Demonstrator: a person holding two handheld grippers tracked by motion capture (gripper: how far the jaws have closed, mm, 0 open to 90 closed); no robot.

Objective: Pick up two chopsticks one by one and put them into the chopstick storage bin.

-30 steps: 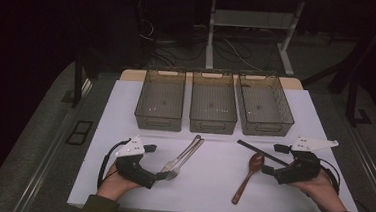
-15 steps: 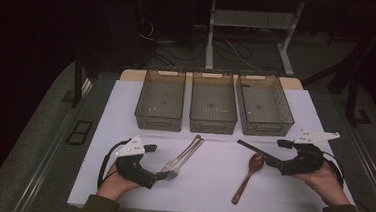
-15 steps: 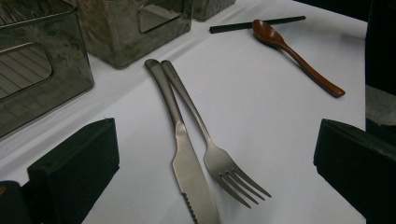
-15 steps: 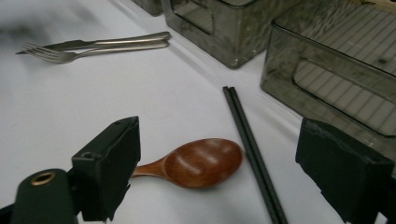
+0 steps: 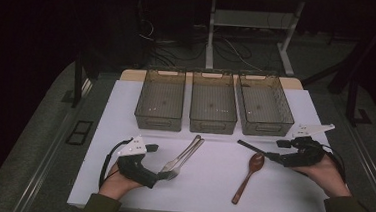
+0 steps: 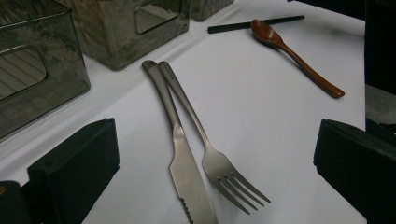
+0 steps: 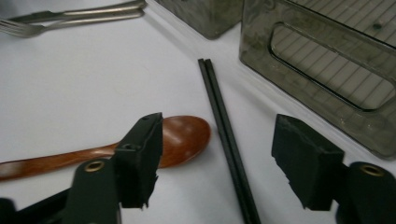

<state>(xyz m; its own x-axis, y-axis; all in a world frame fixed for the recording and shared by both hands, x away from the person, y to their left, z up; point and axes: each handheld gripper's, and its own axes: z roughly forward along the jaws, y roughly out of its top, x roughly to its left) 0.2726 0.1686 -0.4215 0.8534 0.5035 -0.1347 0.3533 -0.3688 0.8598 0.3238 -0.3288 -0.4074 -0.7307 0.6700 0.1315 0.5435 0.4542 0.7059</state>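
A pair of black chopsticks (image 7: 227, 140) lies between the jaws of my right gripper (image 7: 218, 121). The jaws have just been closing, but their pads stand clear of the sticks. A brown wooden spoon (image 7: 184, 137) rests with its bowl beside the left jaw. In the high view the right gripper (image 5: 273, 155) sits at the near end of the chopsticks (image 5: 251, 146), with the spoon (image 5: 247, 176) just left of it. My left gripper (image 6: 215, 135) is open wide over a steel knife (image 6: 184, 163) and fork (image 6: 219, 168), touching neither.
Three dark clear bins (image 5: 160, 100) (image 5: 213, 104) (image 5: 266, 106) stand side by side at the far end of the white mat (image 5: 126, 106). The right-hand bin's wall (image 7: 327, 60) is close to the chopsticks. A dark padded surface surrounds the mat.
My right gripper has shifted a little right and toward the bins, from over the spoon to the chopsticks, and its jaws have narrowed. The left gripper has stayed put.
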